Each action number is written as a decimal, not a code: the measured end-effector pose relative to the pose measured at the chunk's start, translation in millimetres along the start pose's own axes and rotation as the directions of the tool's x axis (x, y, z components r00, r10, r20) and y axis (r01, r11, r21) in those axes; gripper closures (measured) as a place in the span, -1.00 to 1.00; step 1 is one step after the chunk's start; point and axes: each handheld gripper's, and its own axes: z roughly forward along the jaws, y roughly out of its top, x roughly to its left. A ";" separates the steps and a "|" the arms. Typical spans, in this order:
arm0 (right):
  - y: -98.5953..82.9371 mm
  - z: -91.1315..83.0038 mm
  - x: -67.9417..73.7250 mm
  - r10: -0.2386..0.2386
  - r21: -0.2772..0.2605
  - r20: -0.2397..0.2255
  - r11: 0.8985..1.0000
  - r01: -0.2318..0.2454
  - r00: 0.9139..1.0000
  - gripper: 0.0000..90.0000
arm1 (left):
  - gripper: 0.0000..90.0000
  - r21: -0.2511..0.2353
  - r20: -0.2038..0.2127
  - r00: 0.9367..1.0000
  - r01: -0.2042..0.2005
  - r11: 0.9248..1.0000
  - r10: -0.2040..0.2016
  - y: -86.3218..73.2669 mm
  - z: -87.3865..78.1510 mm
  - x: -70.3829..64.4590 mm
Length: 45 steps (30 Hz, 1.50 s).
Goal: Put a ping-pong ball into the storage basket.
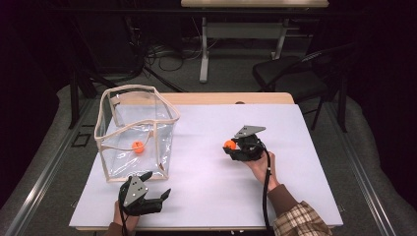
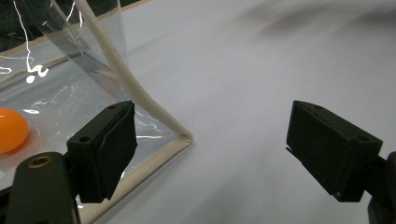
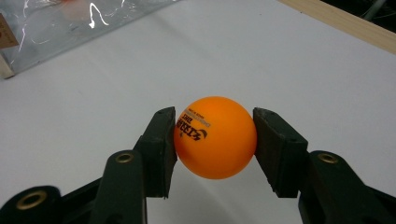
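The right gripper (image 3: 215,140) clamps an orange ping-pong ball (image 3: 215,137); the clear bag (image 1: 135,130) stands open-topped to its left; left gripper (image 2: 210,149) jaws apart beside it.

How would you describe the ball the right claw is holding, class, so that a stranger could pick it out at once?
Start at the white table and find the clear bag on its left side. To the bag's right is the right claw, shut on an orange ball. Unlike the second orange ball inside the bag, this one is outside it, gripped between two black jaws, with black print showing.
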 end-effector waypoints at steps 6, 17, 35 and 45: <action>1.0 1.4 2.4 -0.004 -0.006 -0.001 1.000 0.004 1.000 0.13 | -0.64 0.001 0.001 1.000 0.000 1.000 0.000 0.1 0.1 -0.2; 4.5 4.4 9.8 -0.011 -0.019 -0.022 1.000 0.011 1.000 0.13 | -0.64 0.001 -0.001 1.000 0.000 1.000 0.000 0.3 0.0 -0.3; 20.5 15.1 21.4 -0.014 -0.058 -0.049 0.998 0.011 0.999 0.13 | -0.64 0.001 0.000 1.000 -0.001 1.000 0.001 0.4 0.9 -0.1; 35.5 16.6 26.6 -0.030 -0.088 -0.051 0.996 0.025 0.998 0.13 | -0.64 0.001 0.002 1.000 0.000 1.000 0.000 0.4 0.8 0.0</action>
